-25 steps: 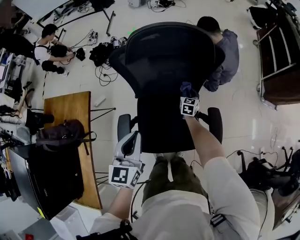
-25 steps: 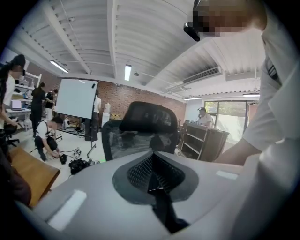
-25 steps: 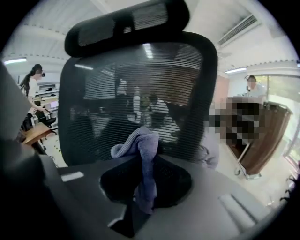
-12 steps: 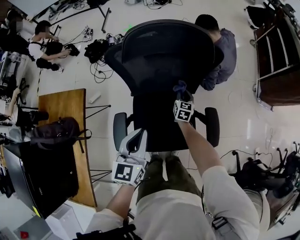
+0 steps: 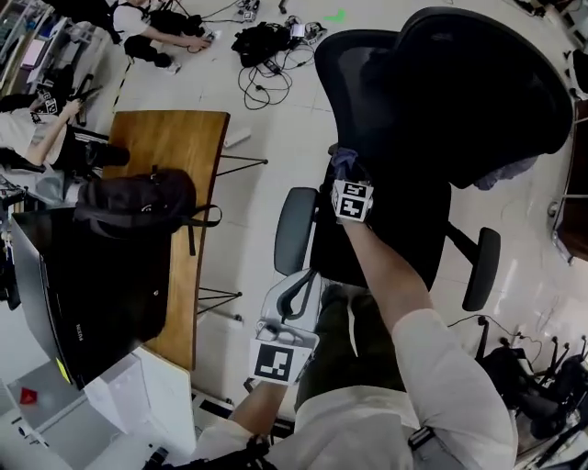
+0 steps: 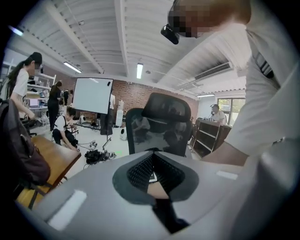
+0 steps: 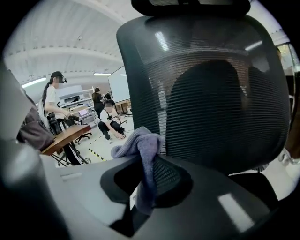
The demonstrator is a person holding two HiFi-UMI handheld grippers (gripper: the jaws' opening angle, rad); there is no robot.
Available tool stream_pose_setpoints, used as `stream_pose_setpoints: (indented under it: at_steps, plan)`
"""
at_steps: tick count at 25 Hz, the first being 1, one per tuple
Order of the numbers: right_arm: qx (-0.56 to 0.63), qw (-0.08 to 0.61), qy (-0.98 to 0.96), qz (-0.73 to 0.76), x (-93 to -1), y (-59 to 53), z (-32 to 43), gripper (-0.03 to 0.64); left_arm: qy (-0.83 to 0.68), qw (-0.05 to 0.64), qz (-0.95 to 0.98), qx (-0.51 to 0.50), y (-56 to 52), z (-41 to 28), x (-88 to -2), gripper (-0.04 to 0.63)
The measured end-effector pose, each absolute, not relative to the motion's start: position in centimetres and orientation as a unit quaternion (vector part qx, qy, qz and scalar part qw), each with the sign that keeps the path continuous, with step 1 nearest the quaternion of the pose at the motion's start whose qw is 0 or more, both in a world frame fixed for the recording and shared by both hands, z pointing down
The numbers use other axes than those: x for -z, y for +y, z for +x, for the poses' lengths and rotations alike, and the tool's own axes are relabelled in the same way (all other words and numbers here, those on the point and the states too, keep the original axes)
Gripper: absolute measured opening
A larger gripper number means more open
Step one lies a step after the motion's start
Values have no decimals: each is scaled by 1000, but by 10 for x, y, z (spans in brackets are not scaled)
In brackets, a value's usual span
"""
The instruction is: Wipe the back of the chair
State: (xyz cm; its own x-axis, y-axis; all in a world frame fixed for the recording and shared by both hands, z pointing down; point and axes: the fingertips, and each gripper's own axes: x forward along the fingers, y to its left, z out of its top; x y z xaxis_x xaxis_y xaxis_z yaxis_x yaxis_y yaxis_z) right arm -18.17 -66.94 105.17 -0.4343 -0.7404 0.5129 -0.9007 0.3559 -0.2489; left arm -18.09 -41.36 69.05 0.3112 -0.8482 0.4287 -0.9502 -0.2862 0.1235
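Note:
The black mesh office chair (image 5: 459, 92) fills the upper right of the head view, its back (image 7: 211, 93) close in front of the right gripper view. My right gripper (image 5: 347, 179) is shut on a grey-blue cloth (image 5: 344, 162), held at the left edge of the chair back. In the right gripper view the cloth (image 7: 140, 145) bunches out of the jaws of the right gripper (image 7: 145, 187) and hangs just in front of the mesh. My left gripper (image 5: 292, 292) is low by my hip, below the chair's left armrest (image 5: 294, 220). The left gripper (image 6: 154, 187) is shut with nothing in it, well short of the chair (image 6: 161, 124).
A wooden table (image 5: 184, 138) with a black backpack (image 5: 138, 207) stands to the left, with a large black case (image 5: 83, 303) beside it. Cables (image 5: 262, 50) lie on the floor beyond. People (image 5: 152, 23) crouch at the far left; another person (image 5: 505, 170) is behind the chair.
The head view has swung, so the chair now lies to the upper right. My right gripper with the cloth has gone from mid-back to the back's left edge. The left gripper stays low.

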Motion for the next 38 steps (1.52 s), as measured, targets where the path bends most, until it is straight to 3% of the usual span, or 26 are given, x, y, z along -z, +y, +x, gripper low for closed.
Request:
stream_pose_setpoints:
  at_steps: [3,5,7,13,17,21,26,30,38]
  plan:
    - [-232,164,-816,504,-1050,-680,-169,48,-577,167,789,-132,-414,-191,-704,20]
    - [-241,169,-798,527,-1062,-674,-139,48,-582,119,801,-73,-426,-194,-688,21]
    - [-253,173,-767,563,-1073,-674,-83,48,-573,89,814,-37,-441,-183,-672,21]
    - [-285,191,-658,670,-1091,-668,137,48,-517,82,851,-38,-460,-109,-664,20]
    - [-282,195,-632,695,-1111,-658,210,48,-484,89,869,-47,-460,-61,-684,21]
    - [-270,164,-656,685,-1081,-663,203,48,-478,93,872,-53,-464,-46,-686,21]
    - [-226,95,-702,669,-942,-615,152,48,-500,76,861,-54,-445,-73,-632,21]
    - [-124,-5,-755,644,-794,-503,115,48,-529,7,849,-13,-362,-99,-586,21]
    - [24,-142,-799,584,-518,-234,80,49,-519,-76,851,28,-220,-117,-501,20]
